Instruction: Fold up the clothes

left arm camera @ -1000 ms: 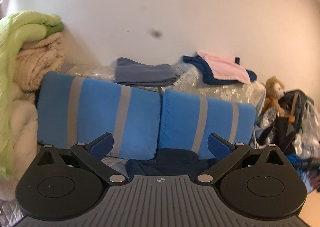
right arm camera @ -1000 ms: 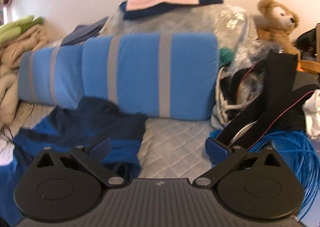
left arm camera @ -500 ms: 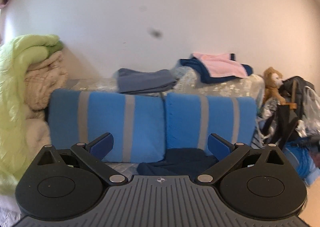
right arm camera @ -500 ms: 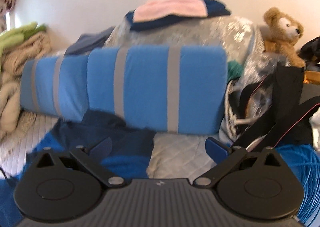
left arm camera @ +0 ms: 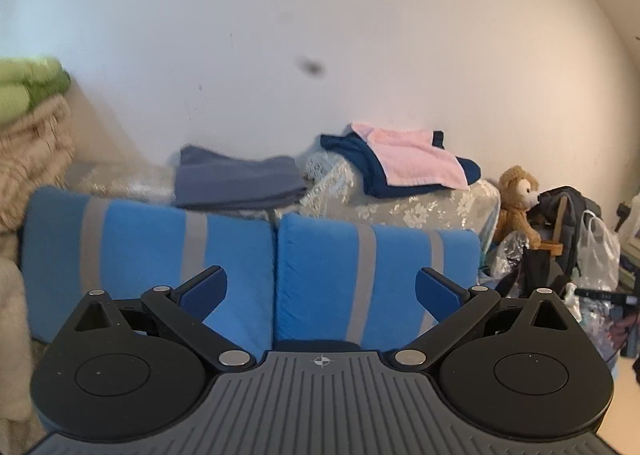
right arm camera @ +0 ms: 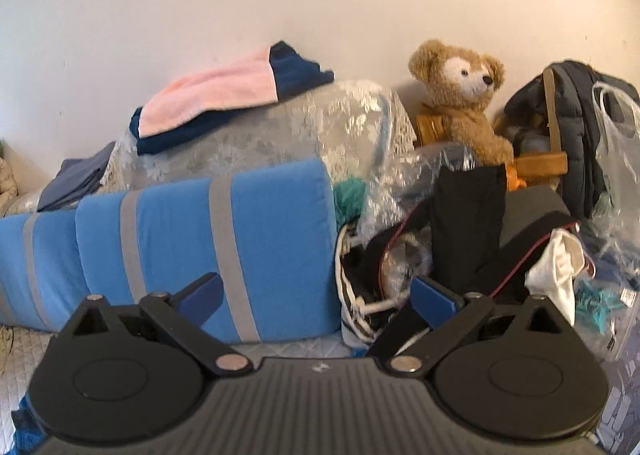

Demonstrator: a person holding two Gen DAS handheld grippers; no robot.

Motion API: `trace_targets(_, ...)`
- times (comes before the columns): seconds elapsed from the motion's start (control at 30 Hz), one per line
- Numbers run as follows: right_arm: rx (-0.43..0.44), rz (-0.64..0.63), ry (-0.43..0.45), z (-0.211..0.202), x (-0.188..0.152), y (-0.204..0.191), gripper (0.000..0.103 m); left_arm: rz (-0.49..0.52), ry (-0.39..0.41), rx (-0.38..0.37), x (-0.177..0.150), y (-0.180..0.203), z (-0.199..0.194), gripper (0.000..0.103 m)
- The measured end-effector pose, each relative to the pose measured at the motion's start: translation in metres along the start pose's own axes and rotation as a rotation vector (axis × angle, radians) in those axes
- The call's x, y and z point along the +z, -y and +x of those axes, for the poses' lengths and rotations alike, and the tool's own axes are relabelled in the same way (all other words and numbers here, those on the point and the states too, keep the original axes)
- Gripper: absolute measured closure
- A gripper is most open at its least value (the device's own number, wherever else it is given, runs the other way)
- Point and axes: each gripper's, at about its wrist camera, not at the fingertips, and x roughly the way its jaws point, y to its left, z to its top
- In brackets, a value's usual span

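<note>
Clothes (left arm camera: 316,345) lie low beneath the level left gripper (left arm camera: 321,287) and right gripper (right arm camera: 316,295), both spread apart, empty

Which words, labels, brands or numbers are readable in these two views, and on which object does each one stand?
None can be read.
The left gripper body carries only a crosshair mark, no letters.
The right gripper body carries a small mark, too small to read.
The clear plastic bag shows a dark print, too blurred to read.
</note>
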Motion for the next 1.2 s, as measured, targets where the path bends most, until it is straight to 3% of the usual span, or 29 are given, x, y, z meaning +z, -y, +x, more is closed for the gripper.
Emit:
trace_targets(0.37, 0.106, -0.014, -0.164, 0.049, -0.096, -0.022, 0.0, 0.014, -0.161, -0.027, -0.071, 0.026, 0.108, 0.0)
trace_targets(0.57, 0.162, -0.067, -0.235, 0.081, -0.135, -0.046, 0.0, 0.05, -0.245, -0.06, -0.09, 0.054, 0.159, 0.0)
trace_targets(0.73, 0.235, -0.04, -0.278, 0.113, -0.161, -0.06, 0.001, 0.098, -0.295, -0.083, -0.1, 0.082, 0.2, 0.0)
trace_targets(1.2, 0.485, 0.347, -0.477, 0.235, -0.245, -0.072, 0.007, 0.156, -0.383, -0.129, -0.136, 0.134, 0.31, 0.0)
